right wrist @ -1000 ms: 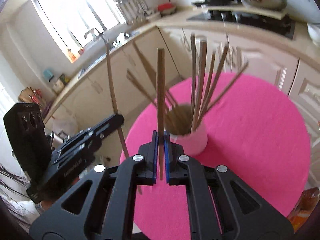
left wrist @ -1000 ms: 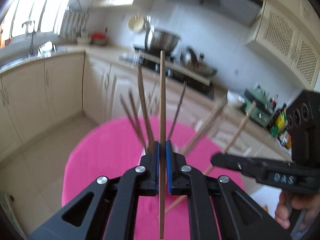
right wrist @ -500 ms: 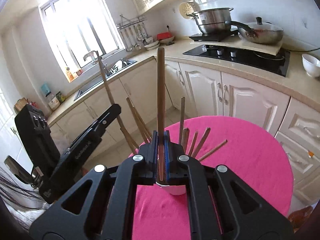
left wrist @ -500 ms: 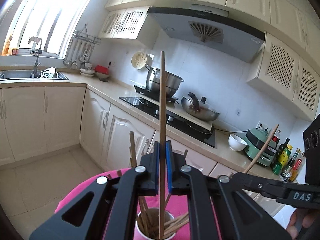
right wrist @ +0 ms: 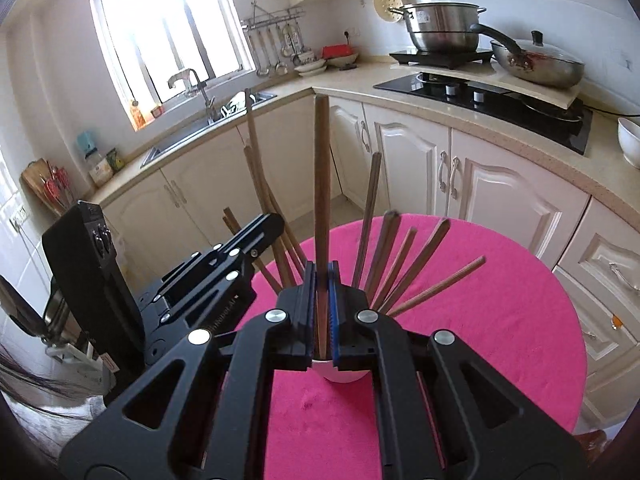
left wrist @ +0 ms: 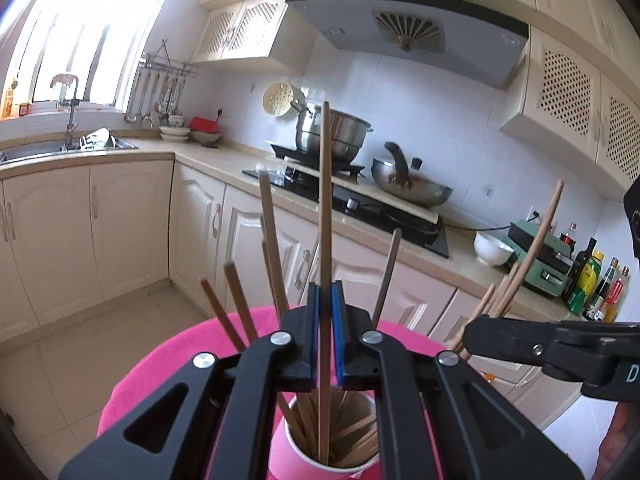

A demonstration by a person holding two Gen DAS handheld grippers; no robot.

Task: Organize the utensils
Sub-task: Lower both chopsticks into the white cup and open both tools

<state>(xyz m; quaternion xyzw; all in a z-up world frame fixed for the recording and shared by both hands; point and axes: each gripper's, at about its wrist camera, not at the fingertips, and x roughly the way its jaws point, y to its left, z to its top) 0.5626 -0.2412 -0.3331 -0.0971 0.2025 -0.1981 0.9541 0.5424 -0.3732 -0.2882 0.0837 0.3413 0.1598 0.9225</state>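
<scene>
Our left claw (left wrist: 325, 320) and right claw (right wrist: 322, 304) each grip one chopstick (left wrist: 325, 220) upright — just above the cup (left wrist: 320, 466). Most sticks already stand inside; we judge only these two remain.

Cream cabinets (left wrist: 128, 216) line a sunlit kitchen beneath a bright window (right wrist: 168, 28).

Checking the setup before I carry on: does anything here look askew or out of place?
Only mildly: the chopsticks in the cup splay untidily in all directions, one leaning almost flat toward the pink tablecloth. Nothing looks spilled or broken.
</scene>
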